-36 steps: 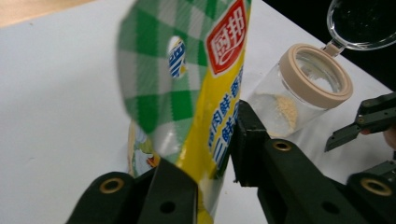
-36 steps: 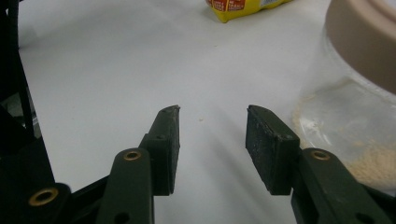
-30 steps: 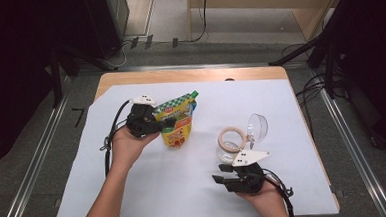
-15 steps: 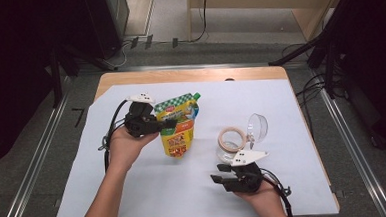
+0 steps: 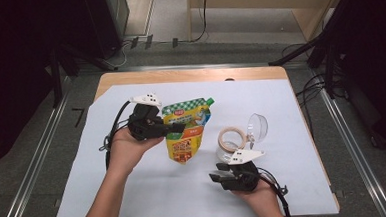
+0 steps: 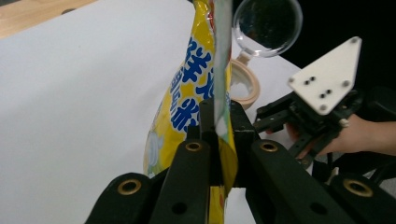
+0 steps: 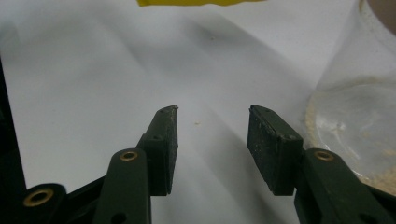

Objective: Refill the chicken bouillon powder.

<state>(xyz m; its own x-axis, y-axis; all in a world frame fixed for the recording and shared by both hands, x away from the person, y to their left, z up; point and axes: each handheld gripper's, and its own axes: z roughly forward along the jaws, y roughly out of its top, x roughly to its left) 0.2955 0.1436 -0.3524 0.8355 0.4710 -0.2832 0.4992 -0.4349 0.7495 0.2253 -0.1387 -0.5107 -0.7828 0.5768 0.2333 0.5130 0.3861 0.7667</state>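
While the left gripper [image 5: 178,128] kept its fingers clenched on the side seam of the yellow pouch [image 5: 185,134], the high view showed what had changed within the last second: the pouch, which had sat lower against the white sheet [image 5: 110,193], had come up and now hung in the air above the middle of the tabletop [image 5: 189,75], green top tilted toward the far right, bottom corner pointing down. That lift suggested the pouch was being carried toward the clear glass jar [image 5: 230,146], which stood just beyond the right gripper [image 5: 215,176], its hinged lid [image 5: 256,127] thrown open. The right gripper lay low on the sheet near the front edge, gripping nothing.

From the left gripper view, the fingers [image 6: 208,126] pinched the pouch's thin sealed edge [image 6: 223,84] tight, with the yellow body and blue lettering bulging to the left of it. Farther off stood the jar's round lid [image 6: 267,25] and tan-ringed mouth [image 6: 245,86], and the other hand's gripper with its grey plate [image 6: 327,79].

From the right gripper view, the two fingers [image 7: 163,144] stood parted with bare white sheet between them, having just eased a little wider. The jar's glass wall [image 7: 355,116], with pale crumbs at its base, rose just to their right; the pouch's yellow bottom edge [image 7: 196,2] hung at the top. I judged the jar needed steadying next.
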